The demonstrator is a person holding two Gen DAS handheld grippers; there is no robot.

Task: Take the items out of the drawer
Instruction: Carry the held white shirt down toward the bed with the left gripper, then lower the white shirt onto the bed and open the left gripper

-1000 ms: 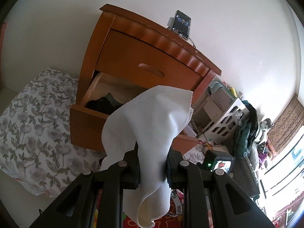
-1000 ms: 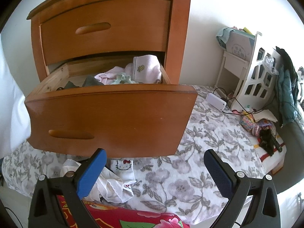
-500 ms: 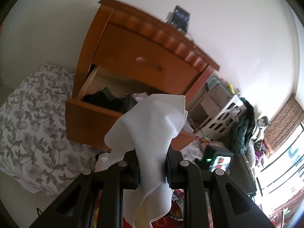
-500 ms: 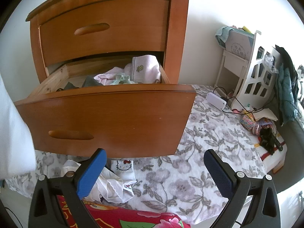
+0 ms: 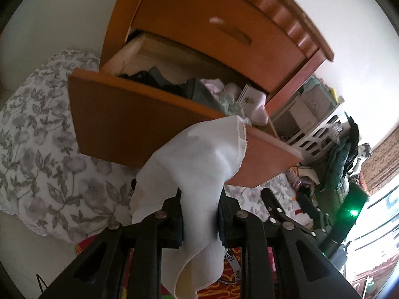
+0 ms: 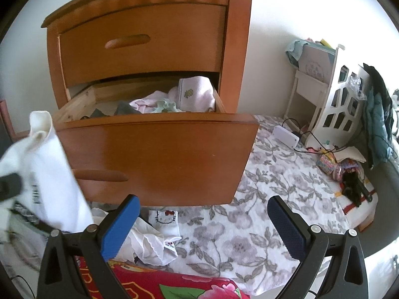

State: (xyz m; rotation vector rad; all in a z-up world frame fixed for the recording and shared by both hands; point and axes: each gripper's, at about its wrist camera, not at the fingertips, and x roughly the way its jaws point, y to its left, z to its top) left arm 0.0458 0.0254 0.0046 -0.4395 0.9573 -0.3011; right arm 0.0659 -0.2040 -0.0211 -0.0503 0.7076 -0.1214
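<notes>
A wooden nightstand has its lower drawer [image 6: 159, 159] pulled open over a flower-print bed. Inside lie a pink towel [image 6: 197, 92], pale garments and dark clothes [image 5: 154, 82]. My left gripper [image 5: 199, 214] is shut on a white cloth [image 5: 199, 159], which drapes above and below its fingers in front of the drawer [image 5: 129, 124]. The same cloth [image 6: 45, 174] shows at the left of the right wrist view. My right gripper [image 6: 202, 224] stands open with nothing between its blue pads, low before the drawer front. White garments [image 6: 149, 244] and a cat-print sock [image 6: 164, 221] lie on the bed under the drawer.
A red patterned blanket [image 6: 174, 284] lies at the near edge. To the right are a white power box with cables [image 6: 285, 137], a white lattice shelf unit [image 6: 339, 104], a hanging teal jacket [image 6: 376, 117] and small toys [image 6: 349, 174]. The upper drawer [image 6: 142, 42] is closed.
My left gripper has sunk with the white cloth and swung nearer to the drawer front, so the cloth now hangs lower in the right wrist view. The right gripper has stayed put.
</notes>
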